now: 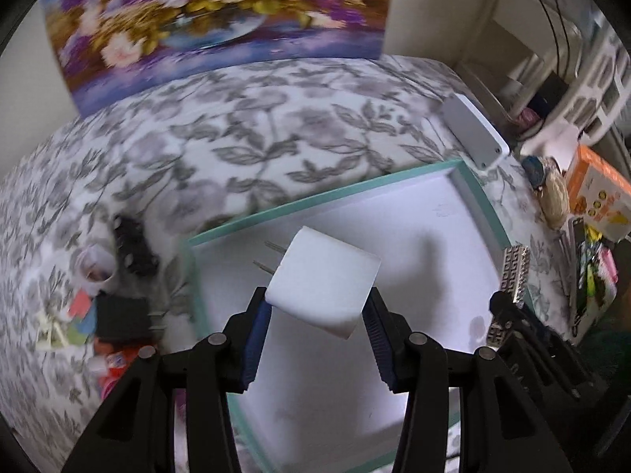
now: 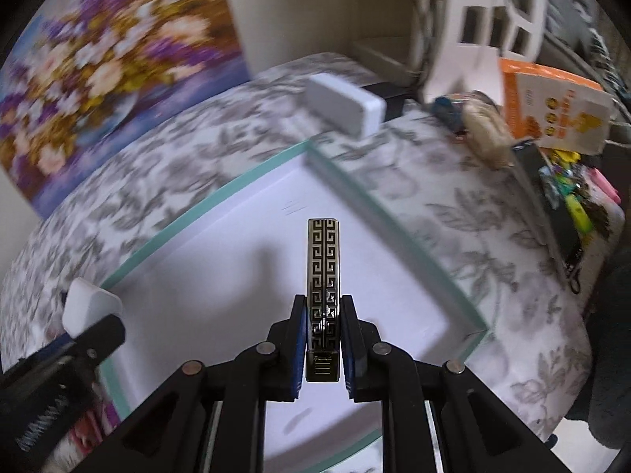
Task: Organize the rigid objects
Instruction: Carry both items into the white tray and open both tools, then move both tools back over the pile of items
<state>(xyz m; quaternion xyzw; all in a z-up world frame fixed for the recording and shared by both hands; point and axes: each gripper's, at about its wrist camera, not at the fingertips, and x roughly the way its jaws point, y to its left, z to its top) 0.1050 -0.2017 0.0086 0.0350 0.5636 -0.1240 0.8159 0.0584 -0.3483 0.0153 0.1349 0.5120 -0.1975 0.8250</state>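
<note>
Left gripper [image 1: 319,307]: clamped on a white wall charger [image 1: 323,283], its blue pads pressing the block's two sides; the two metal prongs stick out to the upper left (the plug end faces away from the camera)
Right gripper [image 2: 323,315]: closed on a slim black lighter with a silver key pattern [image 2: 322,272], held upright between the blue pads, its base below the fingertips
Tray [image 1: 479,197]: shallow white tray with a teal rim, lying on the floral-patterned cloth [image 1: 276,126]; both held things hang above its white floor, and neither is seen to touch it
Cross view: from the left wrist the lighter [image 1: 510,287] shows at the tray's right edge; from the right wrist the charger [image 2: 88,307] shows at the tray's left edge
Beyond the tray: a white rectangular box [image 1: 475,134] near the far corner, and a flower painting [image 1: 221,19] leaning at the back
Left of the tray: a small cup [image 1: 94,270], a black item and coloured bits, blurred
Right of the tray: an orange box [image 2: 552,106] among mixed clutter
</note>
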